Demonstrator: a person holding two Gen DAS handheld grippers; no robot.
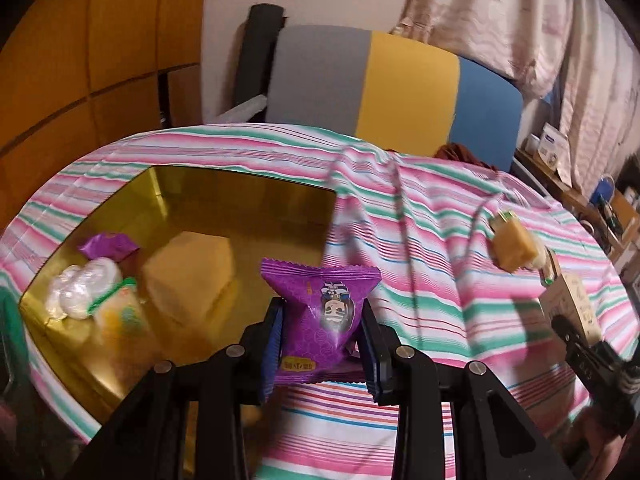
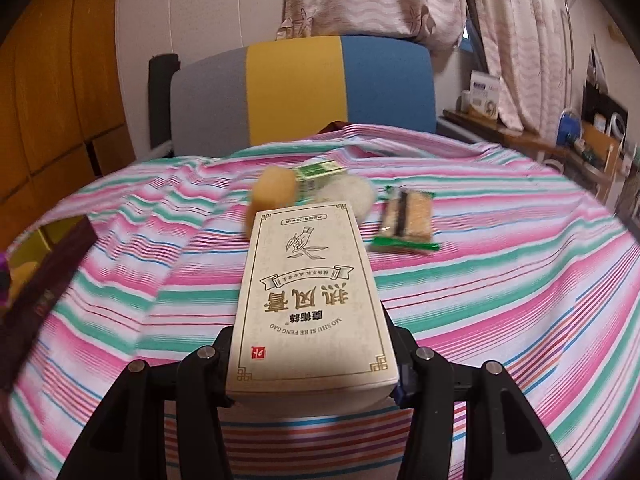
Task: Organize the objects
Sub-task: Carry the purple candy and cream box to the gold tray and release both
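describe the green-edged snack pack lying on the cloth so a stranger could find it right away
On the striped tablecloth, look past the cream box to its right. The flat clear snack pack lies alone there, with green ends and a dark central stripe.

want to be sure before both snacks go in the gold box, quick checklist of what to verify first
1. Left gripper shut on purple snack packet: ok.
2. Right gripper shut on cream carton: ok.
3. Gold box open, with bare floor left at the back: ok.
4. Purple packet already over the box: not ok, it is at the near rim.
5. Items left on striped cloth, such as the green-edged cracker pack: not ok, not yet packed.
6. Carton fits the free space: cannot tell.
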